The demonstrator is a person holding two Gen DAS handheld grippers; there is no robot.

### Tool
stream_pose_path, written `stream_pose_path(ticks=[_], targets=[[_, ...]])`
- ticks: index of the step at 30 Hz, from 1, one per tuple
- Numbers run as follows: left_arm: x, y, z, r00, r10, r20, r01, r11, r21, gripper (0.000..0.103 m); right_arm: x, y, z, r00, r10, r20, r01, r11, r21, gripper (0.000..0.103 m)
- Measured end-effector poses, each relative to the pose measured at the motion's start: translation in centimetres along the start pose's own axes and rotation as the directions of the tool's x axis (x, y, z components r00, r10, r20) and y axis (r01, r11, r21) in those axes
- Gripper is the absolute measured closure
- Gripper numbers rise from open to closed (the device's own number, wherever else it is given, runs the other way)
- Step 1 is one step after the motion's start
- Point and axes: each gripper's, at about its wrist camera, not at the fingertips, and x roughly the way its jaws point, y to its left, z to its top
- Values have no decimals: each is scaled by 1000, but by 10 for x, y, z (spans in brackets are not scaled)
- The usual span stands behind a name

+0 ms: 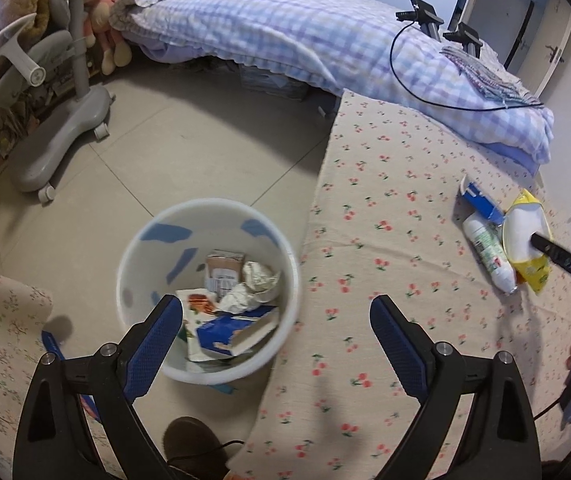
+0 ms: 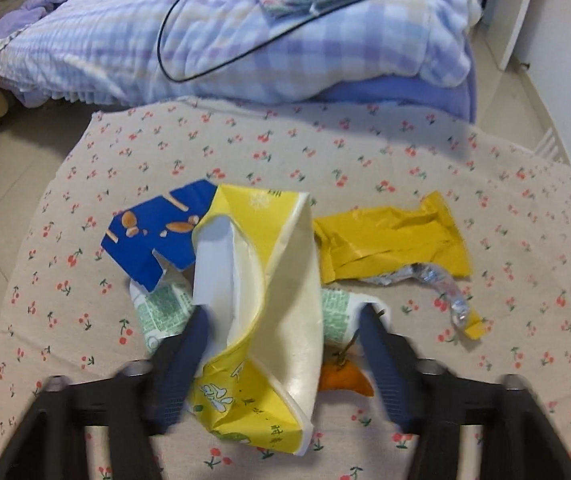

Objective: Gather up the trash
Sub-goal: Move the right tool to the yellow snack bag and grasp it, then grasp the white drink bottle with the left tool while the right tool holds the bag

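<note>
A crumpled yellow wrapper (image 2: 261, 340) with a pale inner lining lies on the cherry-print cloth of the desk (image 2: 85, 360), rising between the two fingers of the right tool (image 2: 283, 316). The fingers stand apart on either side of it, and whether they press it cannot be told. Under the wrapper lies a white bottle (image 2: 157, 312) with green print, and a torn blue carton (image 2: 157, 232) overlaps the bottle's far end. To the right is a second, flatter yellow packet (image 2: 389, 240) with a strip of clear crinkled film (image 2: 441, 288) at its near edge. A piece of orange peel (image 2: 345, 376) sits just beside the wrapper, near the right finger.

The left tool (image 1: 275, 312) is spread wide and holds nothing, hovering over the desk's edge and a white bin (image 1: 133, 256) on the tiled floor (image 1: 165, 152). The bin holds crumpled paper (image 1: 253, 284), a small brown box (image 1: 223, 268) and a blue carton piece (image 1: 229, 332).

Beyond the desk is a bed with a checked blue blanket (image 1: 285, 20) and a black cable (image 1: 405, 76) across it. A grey chair base (image 1: 61, 128) stands on the floor to the left.
</note>
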Motion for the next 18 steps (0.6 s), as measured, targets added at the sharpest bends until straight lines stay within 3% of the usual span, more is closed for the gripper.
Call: stream_pose_path(ticks=[1, 4, 13, 18], targets=[[0, -2, 0, 1000, -5, -2, 5, 1000, 0, 7, 2, 1, -1, 1000, 7, -14, -7, 1000, 0, 69], [0, -12, -1, 1000, -22, -17, 22, 1000, 10, 7, 4, 2, -6, 999, 25, -40, -25, 1000, -4, 90], [8, -53, 3, 993, -107, -57, 110, 992, 59, 7, -45, -2, -12, 997, 64, 42, -61, 996, -64, 90], [21, -93, 10, 983, -168, -69, 173, 981, 88, 7, -58, -23, -20, 996, 86, 29, -85, 996, -25, 90]])
